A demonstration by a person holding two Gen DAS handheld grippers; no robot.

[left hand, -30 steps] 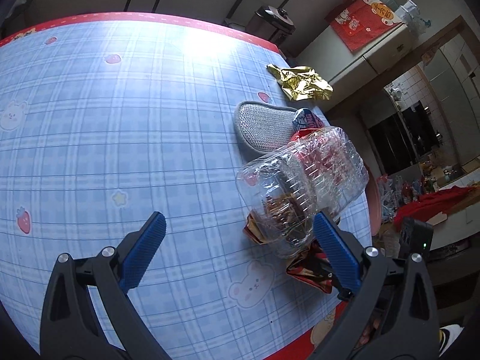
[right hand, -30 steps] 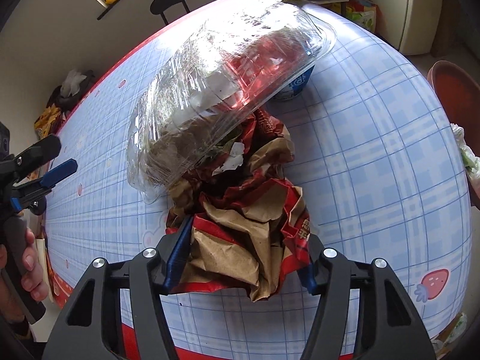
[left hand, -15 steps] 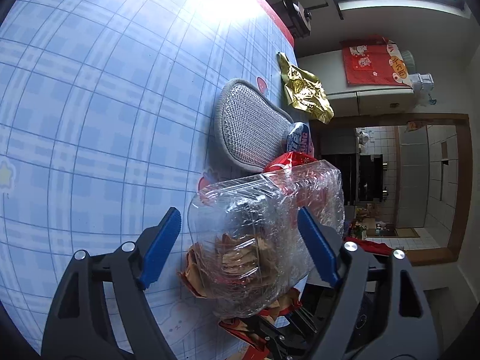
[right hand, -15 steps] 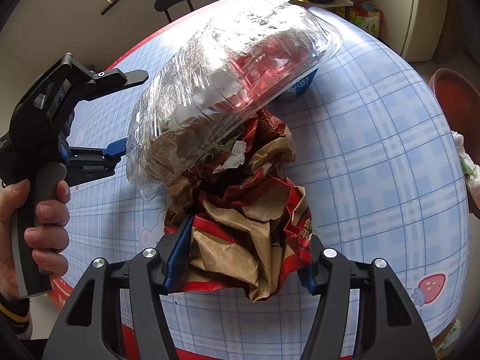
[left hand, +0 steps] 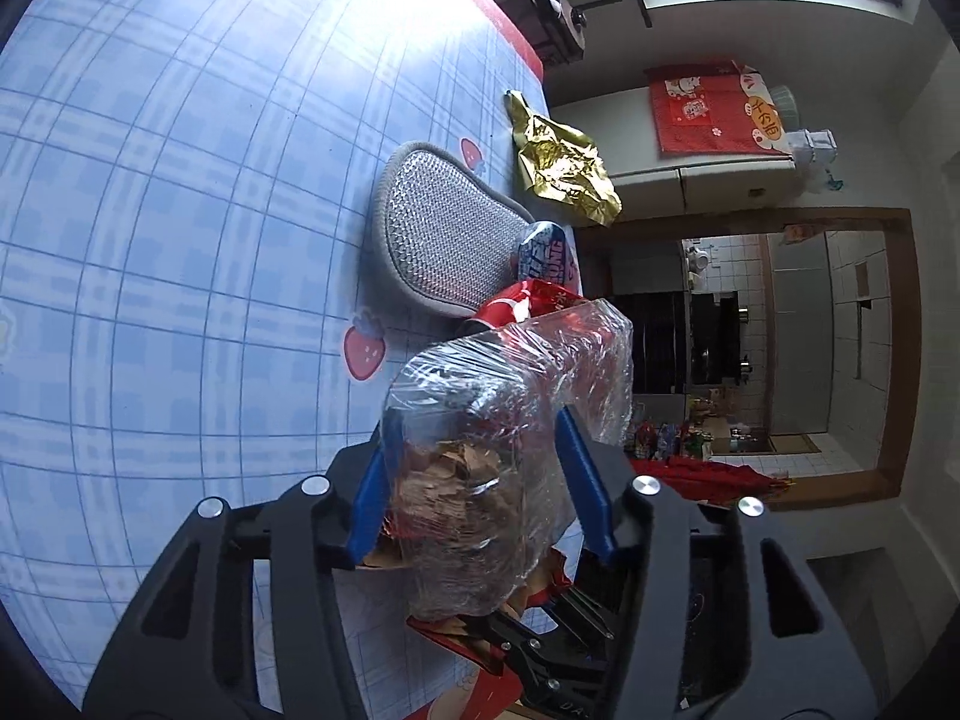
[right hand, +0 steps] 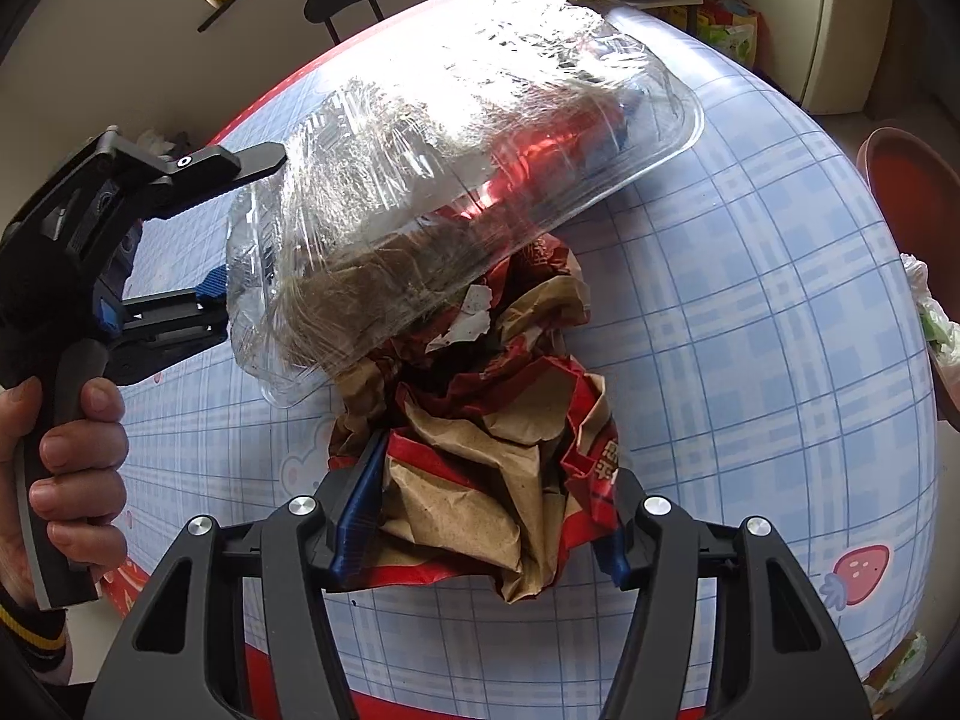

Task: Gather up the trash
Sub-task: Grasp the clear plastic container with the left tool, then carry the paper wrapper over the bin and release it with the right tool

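A clear crumpled plastic container [left hand: 510,420] lies over a crumpled red and brown paper bag [right hand: 492,450] on the blue checked tablecloth [left hand: 180,240]. My left gripper [left hand: 480,480] is shut on the near end of the plastic container; it also shows in the right wrist view [right hand: 222,300], where the container [right hand: 468,180] is tilted up above the bag. My right gripper [right hand: 486,516] is shut on the paper bag, holding its near end at the table.
A grey mesh pad [left hand: 438,240], a blue and white cup [left hand: 546,252] and a gold foil wrapper [left hand: 564,168] lie beyond the container. A red-brown bin [right hand: 918,192] stands off the table's right edge. The table's red edge [right hand: 390,702] is close below my right gripper.
My left gripper rolled, moved in around the plastic container's end and closed on it. The container has lifted and tilted. My right gripper stayed shut on the paper bag.
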